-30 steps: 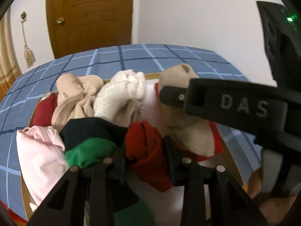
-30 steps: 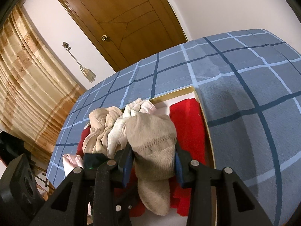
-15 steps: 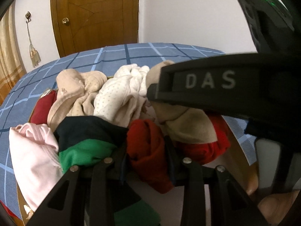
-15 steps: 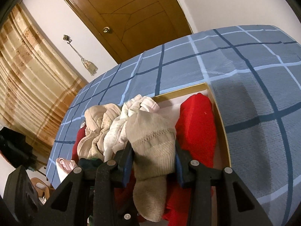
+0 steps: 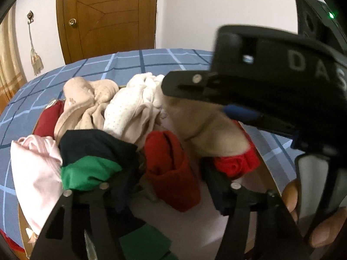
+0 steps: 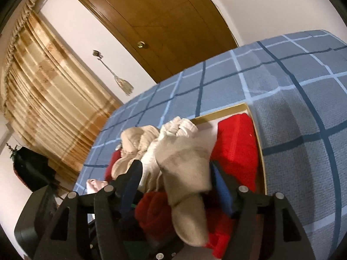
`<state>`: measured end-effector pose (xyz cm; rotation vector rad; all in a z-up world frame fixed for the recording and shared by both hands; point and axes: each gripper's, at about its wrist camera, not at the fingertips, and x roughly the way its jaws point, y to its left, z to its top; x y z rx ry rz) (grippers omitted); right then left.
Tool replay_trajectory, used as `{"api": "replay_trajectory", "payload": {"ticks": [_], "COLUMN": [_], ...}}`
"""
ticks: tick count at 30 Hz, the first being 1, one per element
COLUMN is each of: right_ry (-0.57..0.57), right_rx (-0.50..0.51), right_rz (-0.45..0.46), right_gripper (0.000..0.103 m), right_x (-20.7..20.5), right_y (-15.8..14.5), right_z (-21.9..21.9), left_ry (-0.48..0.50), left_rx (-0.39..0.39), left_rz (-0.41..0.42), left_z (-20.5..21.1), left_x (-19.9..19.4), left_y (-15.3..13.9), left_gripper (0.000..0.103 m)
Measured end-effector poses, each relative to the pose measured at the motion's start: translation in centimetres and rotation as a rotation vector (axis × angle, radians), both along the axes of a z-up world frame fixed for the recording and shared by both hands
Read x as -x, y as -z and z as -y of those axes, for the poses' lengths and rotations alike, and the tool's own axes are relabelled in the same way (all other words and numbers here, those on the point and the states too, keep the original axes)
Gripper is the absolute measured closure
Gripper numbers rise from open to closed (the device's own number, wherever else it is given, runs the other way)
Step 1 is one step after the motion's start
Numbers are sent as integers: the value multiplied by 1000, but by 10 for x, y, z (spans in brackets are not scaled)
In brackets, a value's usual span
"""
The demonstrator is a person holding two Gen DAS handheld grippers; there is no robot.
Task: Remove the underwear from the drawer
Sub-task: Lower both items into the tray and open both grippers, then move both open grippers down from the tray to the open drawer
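The drawer (image 6: pixel 221 112), white inside with a wooden rim, is heaped with underwear and socks. In the left wrist view my left gripper (image 5: pixel 169 173) hangs over the near end. Its jaws are opening, and a dark red garment (image 5: pixel 173 173) lies loose between them with gaps on both sides. In the right wrist view my right gripper (image 6: pixel 175 168) has its jaws opening too. A beige sock (image 6: pixel 184 173) droops between them and the pads no longer press on it. The right gripper's black housing (image 5: pixel 271 75) fills the upper right of the left wrist view, above that sock (image 5: pixel 212 134).
Also in the drawer are a pink garment (image 5: pixel 36 166), a navy and green one (image 5: pixel 91 158), beige (image 5: pixel 86 104) and white (image 5: pixel 134 112) dotted pieces, and a bright red cloth (image 6: pixel 236 149). A blue checked bedcover (image 6: pixel 303 108) surrounds it. A hand (image 5: pixel 325 231) shows at the right.
Both grippers were shut, the left on the dark red garment and the right on the beige sock. Both jaws have spread and the pieces now lie loose. The right gripper tipped upward.
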<state>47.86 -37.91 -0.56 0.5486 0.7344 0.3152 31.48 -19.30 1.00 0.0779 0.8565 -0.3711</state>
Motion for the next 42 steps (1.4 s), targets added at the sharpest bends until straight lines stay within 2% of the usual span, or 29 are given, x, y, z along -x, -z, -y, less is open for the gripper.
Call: {"api": "replay_trajectory", "payload": {"ticks": [6,9,16,19,28,37,42], "right_ry": [8,28,105,126,130,139,147], "right_rx": [-71,-80,-62,-72,-55,-24,25], "right_rz": [13,33,74,76,97,111,102], "right_gripper": [37,37,37,37,36,36,36], "right_x": [13,26,61,71,92,107,113], "right_y": [0,-5,-17,-18,-21,-21,-18], "right_z": [9,12,17,20,15,5,-4], "left_ry": [15,16,5,3,-34,-67,-87], "left_rx": [3,4,-31,-31,-35,-71,-70], "left_rz": [4,17,84,90,162,165,162], "left_z": [-2,-7,-5,-5,-22,-34,-44], "left_x": [13,23,48,60,63,64,66], "left_y": [-6,-10,-23,-24,-29,-24,-22], "left_gripper": [25,13,1,1,1,1,1]}}
